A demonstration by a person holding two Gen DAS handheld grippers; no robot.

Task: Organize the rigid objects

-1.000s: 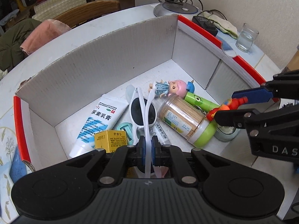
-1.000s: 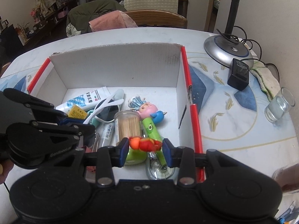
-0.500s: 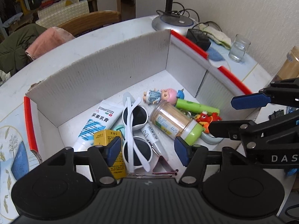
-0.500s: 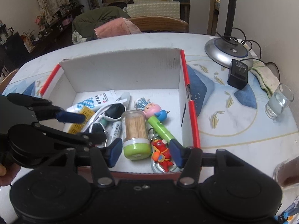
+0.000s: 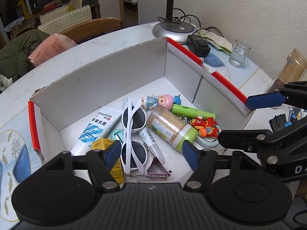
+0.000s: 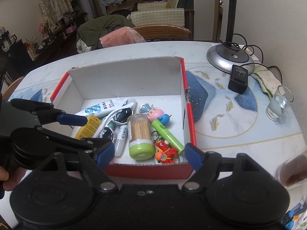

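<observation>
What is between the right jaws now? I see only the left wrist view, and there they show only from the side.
Observer: Nothing. The right gripper is empty, its jaws opening; the red dragon keychain lies on the box floor beyond them.
Operator: Which colour is the near wall of the box outside?
Observer: Red. The box shows a red near wall just under the right gripper.
Operator: Do you see who holds the left gripper?
Observer: Only a hand at the picture's left edge, behind the left gripper, whose jaws are opening with nothing gripped.
</observation>
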